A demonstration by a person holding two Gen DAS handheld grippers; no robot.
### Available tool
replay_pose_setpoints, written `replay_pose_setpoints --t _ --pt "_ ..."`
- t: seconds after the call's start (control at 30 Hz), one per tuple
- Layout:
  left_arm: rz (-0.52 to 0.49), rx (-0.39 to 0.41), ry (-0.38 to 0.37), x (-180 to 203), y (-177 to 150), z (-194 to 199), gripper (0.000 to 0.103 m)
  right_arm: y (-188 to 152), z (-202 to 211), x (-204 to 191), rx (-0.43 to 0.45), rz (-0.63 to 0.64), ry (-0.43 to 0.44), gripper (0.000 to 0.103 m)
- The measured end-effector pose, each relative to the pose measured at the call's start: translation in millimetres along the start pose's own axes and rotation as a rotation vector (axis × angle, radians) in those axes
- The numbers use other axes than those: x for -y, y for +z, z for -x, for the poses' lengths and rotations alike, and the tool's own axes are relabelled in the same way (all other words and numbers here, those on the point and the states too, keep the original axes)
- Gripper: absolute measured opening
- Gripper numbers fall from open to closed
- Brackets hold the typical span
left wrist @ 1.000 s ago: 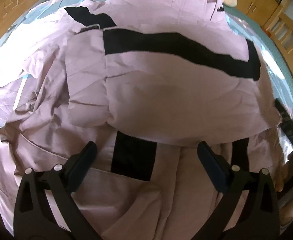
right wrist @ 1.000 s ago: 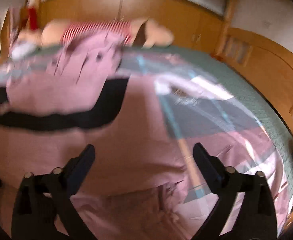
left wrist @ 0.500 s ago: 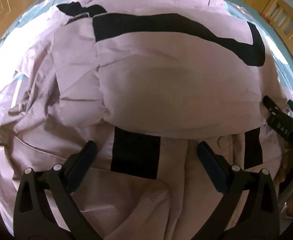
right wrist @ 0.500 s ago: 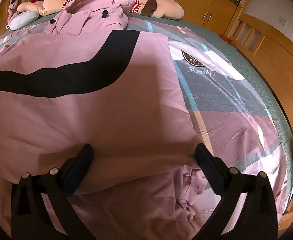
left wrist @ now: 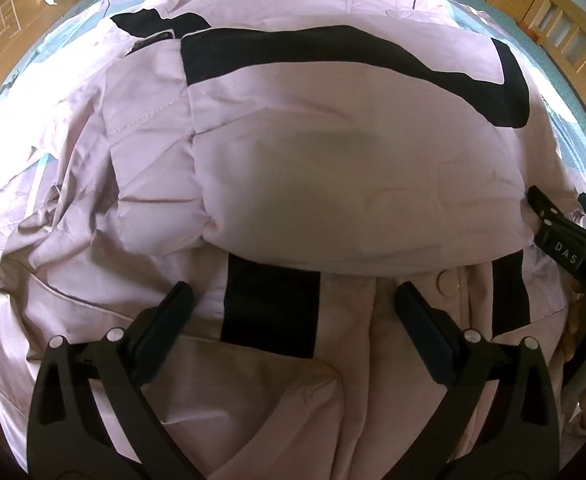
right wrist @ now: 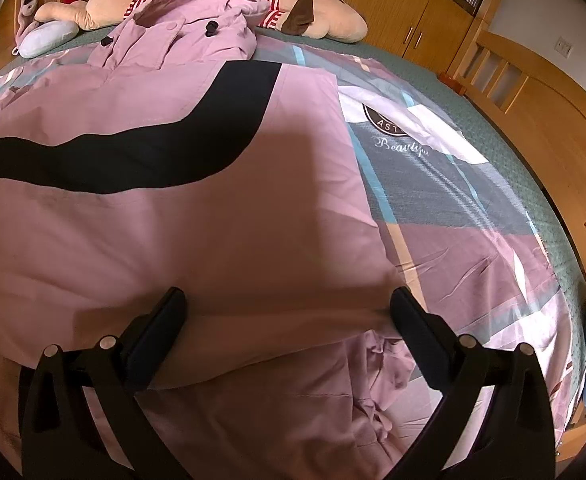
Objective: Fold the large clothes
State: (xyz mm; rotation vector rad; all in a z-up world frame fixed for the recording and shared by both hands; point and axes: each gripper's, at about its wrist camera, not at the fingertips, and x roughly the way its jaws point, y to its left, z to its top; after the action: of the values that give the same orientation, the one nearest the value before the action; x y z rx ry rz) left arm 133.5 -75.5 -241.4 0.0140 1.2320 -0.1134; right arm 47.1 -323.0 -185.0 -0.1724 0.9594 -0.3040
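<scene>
- Large pale-pink padded jacket with black curved bands (left wrist: 353,184) lies spread on the patterned pink-and-grey bedspread (right wrist: 473,216), its lower part folded up over the body; hood toward the striped plush toy (right wrist: 221,4)
- Left gripper (left wrist: 293,312) gapes wide above the fabric, gripping nothing; right gripper (right wrist: 289,312) equally wide, its fingertips at the folded edge, nothing pinched

Black gripper (left wrist: 293,308), silver screws (left wrist: 113,335)

Bedroom setting. A bed (right wrist: 513,184) with patchwork cover fills the view ahead of the fingers; wooden cabinets (right wrist: 393,4) line the far wall, a slatted wooden headboard (right wrist: 493,68) stands far right, a plush toy (right wrist: 317,12) lies beyond.
</scene>
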Motion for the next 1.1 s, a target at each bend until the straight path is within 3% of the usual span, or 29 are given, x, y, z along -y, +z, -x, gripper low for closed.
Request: replay_pose_setpoints --t 0.07,0.17,0.23,0.27,0.4,0.5,0.73,0.8,0.83,0.9,0.97,1.0,1.07,1.1 --pt "-0.002 0.001 0.003 7 -5 4 0.101 2 5 2 0.007 0.001 0.0 0.102" --pt "0.0 -0.002 -0.002 9 -6 6 0.101 3 57 21 0.283 -0.118 -0.067 0.102" --pt "0.0 -0.003 -0.002 6 -5 4 0.101 5 74 25 0.372 -0.128 -0.036 0.102" --pt "0.0 -0.003 -0.001 6 -5 4 0.101 6 72 24 0.362 -0.118 -0.028 0.102" --pt "-0.001 -0.001 -0.005 2 -3 2 0.101 -2 -12 6 -0.038 -0.008 -0.046 0.102" --pt "-0.002 0.002 -0.006 0 -2 1 0.101 -1 -9 13 -0.017 -0.053 -0.013 0.102" --pt "-0.008 0.014 -0.004 2 -4 1 0.101 -3 -6 9 -0.006 -0.036 -0.036 0.102" --pt "0.05 0.014 0.009 -3 -1 8 0.101 -4 -6 8 -0.007 -0.036 -0.036 0.102" --pt "0.104 0.05 -0.006 -9 0 20 0.101 -4 -6 8 -0.007 -0.035 -0.037 0.102" --pt "0.114 0.139 -0.032 -14 2 41 0.101 -3 -5 9 -0.006 -0.035 -0.038 0.102" --pt "0.085 0.239 0.084 -19 5 61 0.101 -3 -5 9 -0.006 -0.034 -0.038 0.102" --pt "0.08 0.251 0.128 -21 6 62 0.101 -3 -5 8 -0.006 -0.034 -0.038 0.102" --pt "0.087 0.212 0.216 -32 8 51 0.101 -3 -5 9 -0.006 -0.033 -0.038 0.102" --pt "0.113 0.142 0.194 -42 9 35 0.101 -3 -5 9 -0.005 -0.033 -0.037 0.102"
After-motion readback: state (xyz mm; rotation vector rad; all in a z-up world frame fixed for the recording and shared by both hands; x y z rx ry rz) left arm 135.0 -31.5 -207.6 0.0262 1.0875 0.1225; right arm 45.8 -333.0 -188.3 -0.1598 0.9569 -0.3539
